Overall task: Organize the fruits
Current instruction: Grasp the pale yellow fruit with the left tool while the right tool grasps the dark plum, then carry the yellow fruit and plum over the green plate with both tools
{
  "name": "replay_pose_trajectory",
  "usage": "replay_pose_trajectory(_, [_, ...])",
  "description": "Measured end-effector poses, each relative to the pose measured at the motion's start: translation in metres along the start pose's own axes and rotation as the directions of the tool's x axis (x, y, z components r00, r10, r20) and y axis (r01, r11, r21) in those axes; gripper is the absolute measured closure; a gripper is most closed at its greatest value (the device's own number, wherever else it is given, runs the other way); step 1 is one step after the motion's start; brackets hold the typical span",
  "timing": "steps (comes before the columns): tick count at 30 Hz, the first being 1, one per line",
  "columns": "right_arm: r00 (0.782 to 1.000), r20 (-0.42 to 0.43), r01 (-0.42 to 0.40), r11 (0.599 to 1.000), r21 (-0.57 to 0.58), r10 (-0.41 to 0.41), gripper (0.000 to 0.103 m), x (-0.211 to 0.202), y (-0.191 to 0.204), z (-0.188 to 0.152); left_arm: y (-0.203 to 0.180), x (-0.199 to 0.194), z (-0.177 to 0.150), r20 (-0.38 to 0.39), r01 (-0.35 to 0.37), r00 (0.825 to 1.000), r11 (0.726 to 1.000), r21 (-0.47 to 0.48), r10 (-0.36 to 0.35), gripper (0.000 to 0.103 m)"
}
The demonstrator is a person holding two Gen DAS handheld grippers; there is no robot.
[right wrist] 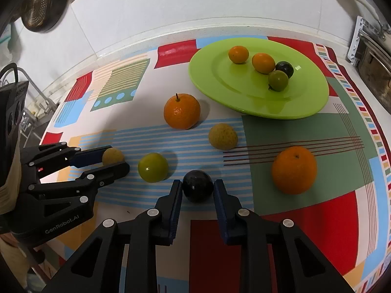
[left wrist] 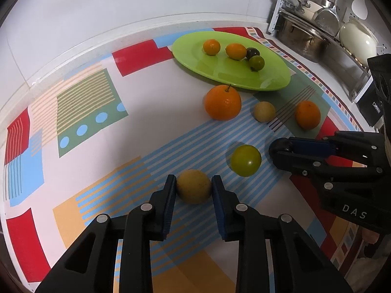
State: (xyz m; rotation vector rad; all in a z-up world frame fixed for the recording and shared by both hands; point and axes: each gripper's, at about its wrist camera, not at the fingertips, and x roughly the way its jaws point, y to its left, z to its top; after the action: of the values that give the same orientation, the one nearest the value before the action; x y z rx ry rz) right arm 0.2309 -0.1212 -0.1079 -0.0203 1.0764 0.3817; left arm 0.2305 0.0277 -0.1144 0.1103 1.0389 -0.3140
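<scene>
- Two claws are clamped on fruit on the patterned worktop [left wrist: 80, 161]: left claw [left wrist: 194, 186] pinches a round yellow fruit [left wrist: 193, 186].
- Right claw [right wrist: 198, 189] pinches a dark purple round fruit [right wrist: 197, 188].
- Four small fruits lie on the lime-green plate [right wrist: 220, 92].

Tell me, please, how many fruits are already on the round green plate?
4 on the round green plate: a small orange fruit at the back, another orange one beside it, a dark purple fruit, and a small green fruit in front. None seems hidden.
</scene>
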Motion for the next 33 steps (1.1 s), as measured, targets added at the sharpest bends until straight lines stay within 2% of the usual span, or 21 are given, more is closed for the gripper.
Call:
replay_pose_trajectory(15, [0.999,0.033,-0.023,1.0,0.008,0.023,0.076,-0.014,0.0,0.001,-0.013,-0.024,0.004,0.055,-0.008,0.998,1.0,0.02,0.007,0.074])
replay_pose_trajectory(33, [0.981,0.192,-0.016,1.0,0.006,0.014,0.076,-0.075,-0.005,0.013,-0.04,-0.072,0.028,0.202,-0.005,0.979,0.998,0.055,-0.006,0.074])
